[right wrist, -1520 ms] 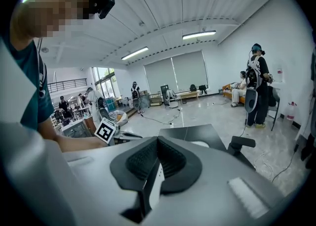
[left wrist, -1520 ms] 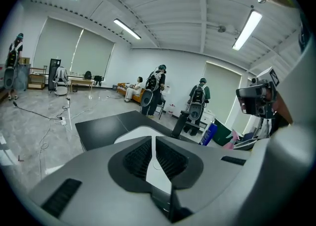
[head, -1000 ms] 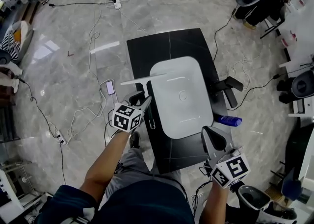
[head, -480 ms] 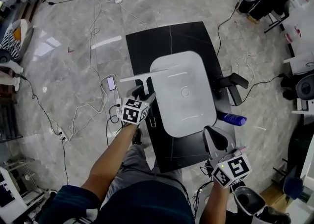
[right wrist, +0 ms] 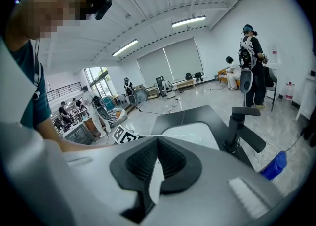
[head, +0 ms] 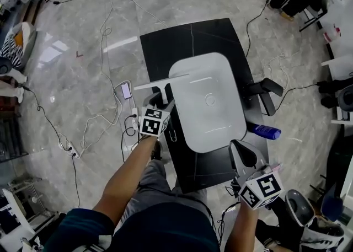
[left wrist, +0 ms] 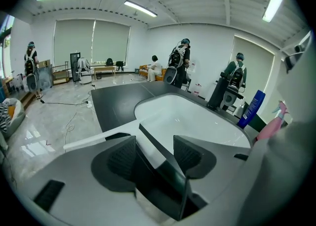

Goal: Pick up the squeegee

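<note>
The squeegee (head: pixel 161 84) lies on the left rim of the white sink (head: pixel 207 127), its white blade across the rim and its dark handle pointing back at me. My left gripper (head: pixel 160 103) is low over that handle. In the left gripper view the handle (left wrist: pixel 163 168) runs between the two pads, the white blade (left wrist: pixel 98 137) just ahead; the jaws stand wide apart and neither pad presses on it. My right gripper (head: pixel 241 153) hovers at the sink's near right corner, and in the right gripper view its pads (right wrist: pixel 145 160) meet with nothing held.
The sink sits in a black counter (head: pixel 187 38). A black faucet (head: pixel 259 91) and a blue bottle (head: pixel 265 131) stand on its right side. Cables and a phone (head: pixel 126 90) lie on the marble floor to the left. Several people stand in the background.
My left gripper has sunk and moved forward over the squeegee handle. The right gripper has dropped slightly. The squeegee has stayed on the sink rim.
</note>
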`<state>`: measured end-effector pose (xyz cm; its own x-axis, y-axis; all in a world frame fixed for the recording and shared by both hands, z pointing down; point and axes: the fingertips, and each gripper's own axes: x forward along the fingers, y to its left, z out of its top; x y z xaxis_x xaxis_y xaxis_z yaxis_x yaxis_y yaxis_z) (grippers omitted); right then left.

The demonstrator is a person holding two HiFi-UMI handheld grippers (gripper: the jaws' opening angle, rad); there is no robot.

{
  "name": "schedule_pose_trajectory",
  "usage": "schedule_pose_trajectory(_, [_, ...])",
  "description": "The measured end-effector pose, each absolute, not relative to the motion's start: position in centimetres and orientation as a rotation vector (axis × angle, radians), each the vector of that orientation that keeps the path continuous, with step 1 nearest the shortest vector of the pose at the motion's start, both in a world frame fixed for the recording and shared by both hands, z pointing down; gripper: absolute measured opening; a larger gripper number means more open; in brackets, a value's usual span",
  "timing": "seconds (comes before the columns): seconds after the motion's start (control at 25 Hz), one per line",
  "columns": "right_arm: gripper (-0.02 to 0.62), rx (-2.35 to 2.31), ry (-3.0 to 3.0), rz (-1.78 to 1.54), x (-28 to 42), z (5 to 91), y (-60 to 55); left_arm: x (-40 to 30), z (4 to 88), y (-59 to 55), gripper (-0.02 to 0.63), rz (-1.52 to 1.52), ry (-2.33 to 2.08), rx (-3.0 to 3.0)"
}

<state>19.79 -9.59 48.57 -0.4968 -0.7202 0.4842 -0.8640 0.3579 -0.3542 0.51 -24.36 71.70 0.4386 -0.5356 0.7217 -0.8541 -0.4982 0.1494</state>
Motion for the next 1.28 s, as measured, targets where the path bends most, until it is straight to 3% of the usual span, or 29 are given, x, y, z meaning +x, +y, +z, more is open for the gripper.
schedule_pose_trajectory(0.84, [0.011, 1.416, -2.362, 0.887, 19.8, 49.4, -9.1, -1.4, 72.0, -23.5, 0.080, 0.789, -1.202, 2.130])
schedule_pose_trajectory(1.28, [0.011, 1.412, -2.355, 0.910, 18.9, 49.7, -8.7, -2.7, 72.2, -22.1, 0.078, 0.777, -1.183, 2.107])
